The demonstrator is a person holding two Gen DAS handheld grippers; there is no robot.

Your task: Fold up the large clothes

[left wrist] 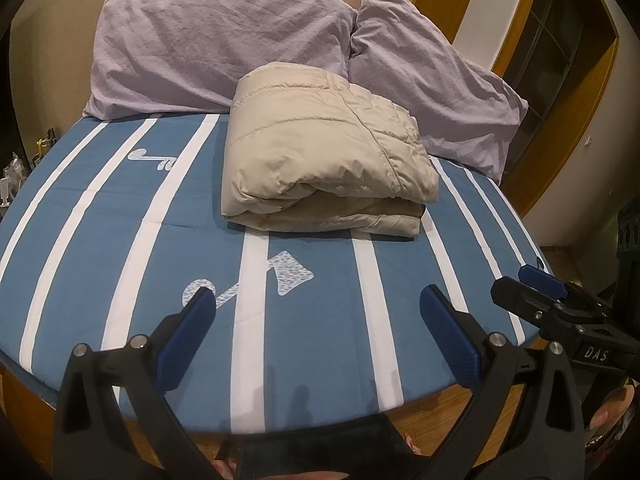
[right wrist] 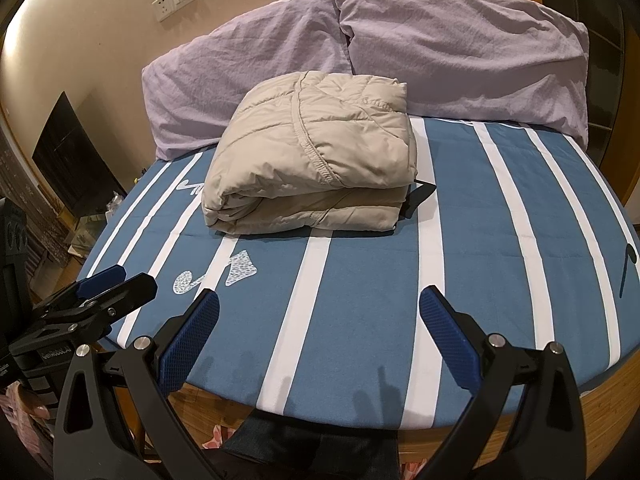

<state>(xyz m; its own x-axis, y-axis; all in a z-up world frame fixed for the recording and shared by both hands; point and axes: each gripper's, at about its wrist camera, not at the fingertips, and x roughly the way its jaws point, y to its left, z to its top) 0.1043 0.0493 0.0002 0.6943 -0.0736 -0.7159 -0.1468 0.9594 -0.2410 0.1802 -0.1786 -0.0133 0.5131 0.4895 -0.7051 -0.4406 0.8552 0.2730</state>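
Left gripper (left wrist: 316, 304) agape, marked "GenRobot.AI"; right gripper (right wrist: 320, 304) agape, tagged "DAS"; folded beige jacket (left wrist: 324, 152) on bed (left wrist: 120, 220).

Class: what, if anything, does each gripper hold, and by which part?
Nothing. The left gripper and right gripper are open, apart from the folded jacket.

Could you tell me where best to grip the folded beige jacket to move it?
Probably the rounded folded edge of the beige jacket facing the fingers, approached from the bed's near side; there the layers sit stacked, so one pinch should gather them all.
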